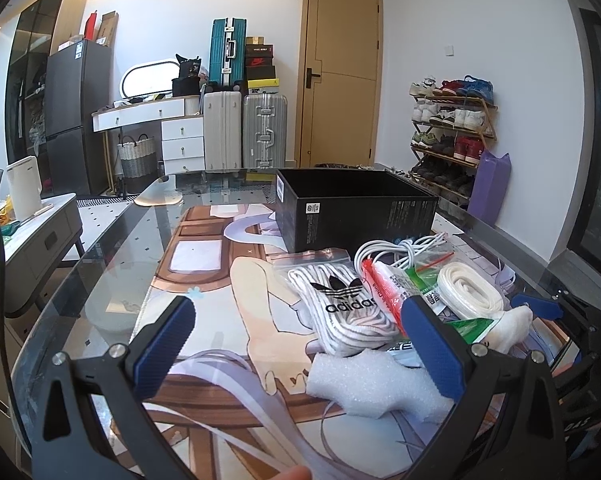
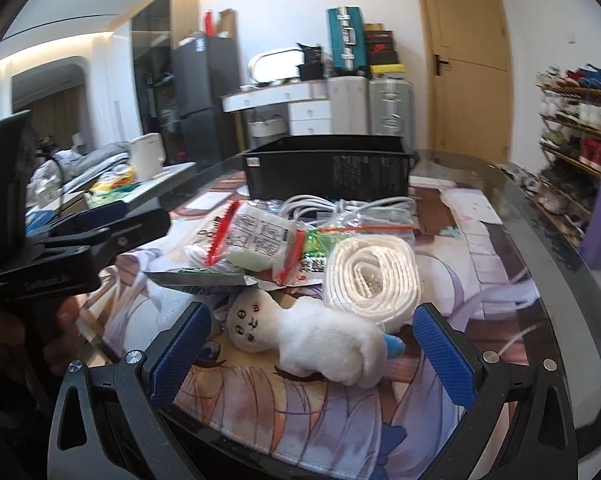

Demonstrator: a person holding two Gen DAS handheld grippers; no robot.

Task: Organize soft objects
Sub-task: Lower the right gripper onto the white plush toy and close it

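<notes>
Two pairs of tongs are over the tabletop (image 1: 112,240), and both are spread wide and hold nothing. Between the blue pads of the right tongs (image 2: 310,354) lies a white plush toy (image 2: 320,340), on its side, with the face turned to the left pad; neither pad touches it. The left tongs (image 1: 300,344) hang above a piece of white foam (image 1: 364,384), which lies near their right pad.

Just behind the foam there is a clear bag with white laces (image 1: 336,304) and a black printed logo on it. To the right of it lie packets with red and green edges (image 1: 388,284), partly one over another. A flat white coil in plastic wrap (image 2: 370,272) rests just behind the plush toy and seems to touch it. Farther back, a bundle of white cable (image 1: 396,250) lies next to the packets.

Behind the whole heap stands an open black box (image 1: 352,212), upright, near the cable. The tabletop is glass over a printed mat (image 1: 204,264). At the far wall I can see suitcases (image 1: 244,132), a wooden door (image 1: 340,76) and a shoe rack (image 1: 452,128).
</notes>
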